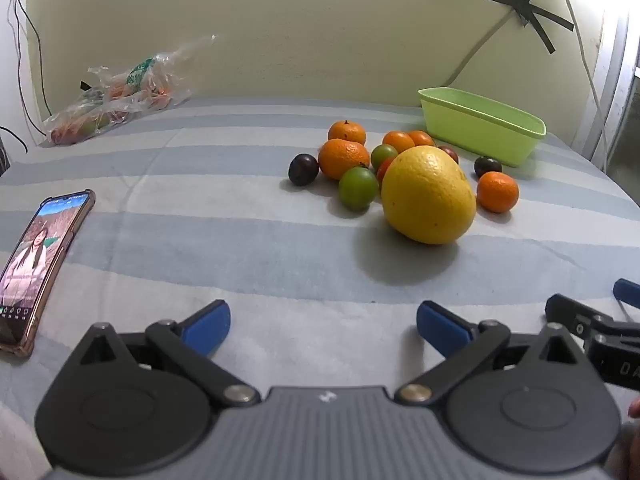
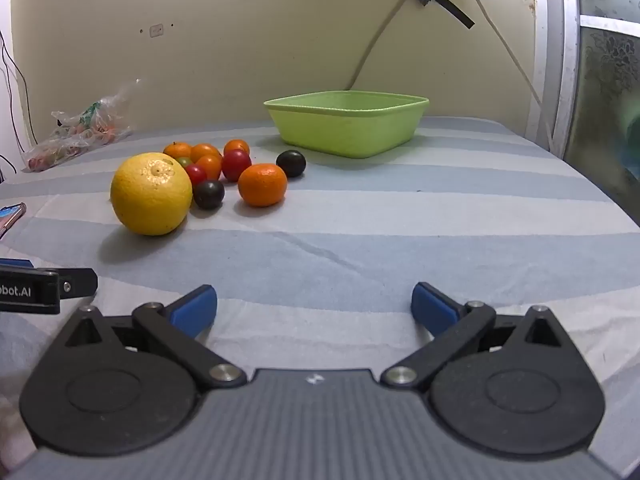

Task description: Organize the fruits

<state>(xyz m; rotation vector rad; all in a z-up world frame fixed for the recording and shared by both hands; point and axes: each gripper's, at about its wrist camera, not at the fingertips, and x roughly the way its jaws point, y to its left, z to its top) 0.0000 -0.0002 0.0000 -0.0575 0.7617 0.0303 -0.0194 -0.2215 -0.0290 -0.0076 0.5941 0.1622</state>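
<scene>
left gripper: wide open, empty
right gripper: wide open, empty
fruit pile: on striped cloth
green tub: behind pile

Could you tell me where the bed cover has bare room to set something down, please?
The widest free patch lies between the phone and the big yellow citrus, reaching back to the plastic bag. Another runs in front of the green basin, right of the nearest mandarin. The fruit cluster behind the citrus is crowded.
</scene>
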